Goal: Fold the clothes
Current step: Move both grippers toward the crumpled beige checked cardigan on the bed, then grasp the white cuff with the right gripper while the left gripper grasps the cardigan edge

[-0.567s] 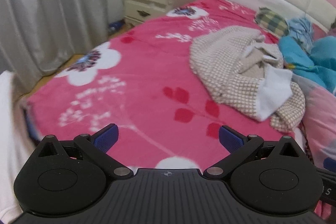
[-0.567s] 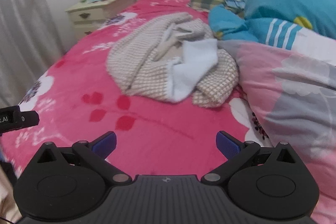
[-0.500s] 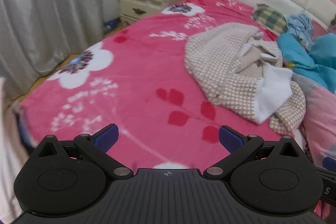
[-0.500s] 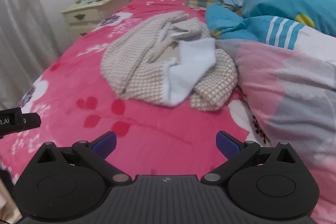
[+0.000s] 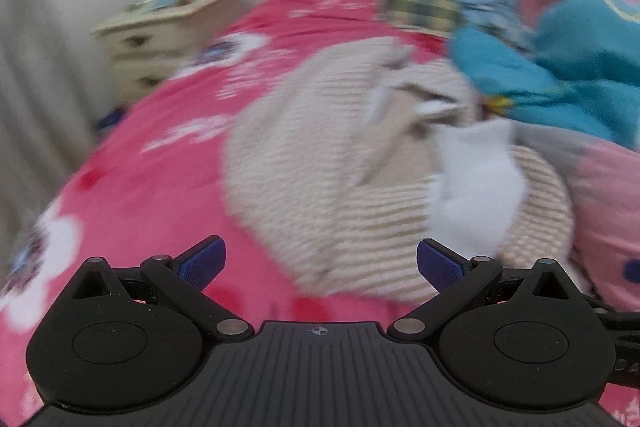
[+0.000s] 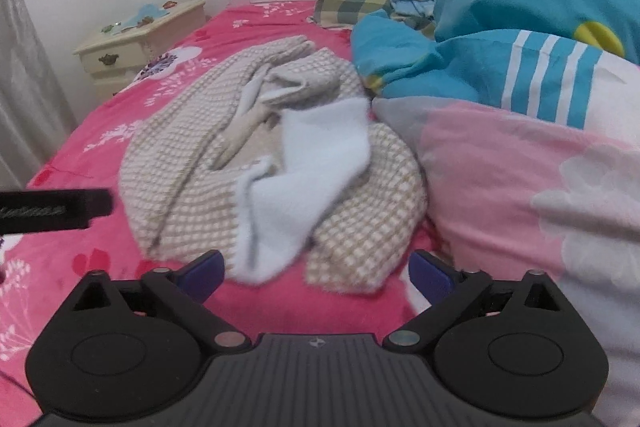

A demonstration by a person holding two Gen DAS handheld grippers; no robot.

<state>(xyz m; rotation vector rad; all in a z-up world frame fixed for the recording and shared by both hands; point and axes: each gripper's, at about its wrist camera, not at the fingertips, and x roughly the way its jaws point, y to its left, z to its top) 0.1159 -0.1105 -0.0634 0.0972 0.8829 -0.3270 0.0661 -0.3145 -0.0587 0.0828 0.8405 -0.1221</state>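
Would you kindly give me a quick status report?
Left gripper and right gripper open, empty. Beige checked garment crumpled, unfolded on bed. Blue quilt piled beside it.

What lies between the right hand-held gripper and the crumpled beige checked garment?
Only bare pink bedspread, seen in the right wrist view: the right hand-held gripper, jaws open, is just short of the beige checked garment.

A beige-and-white checked garment [image 6: 192, 155] lay crumpled in a loose heap on the pink bed cover [image 6: 100, 123]. Its pale white lining [image 6: 320, 163] was turned outward across the middle. The heap rested just beside the pink-and-grey quilt [image 6: 500, 167], and nothing was folded yet.
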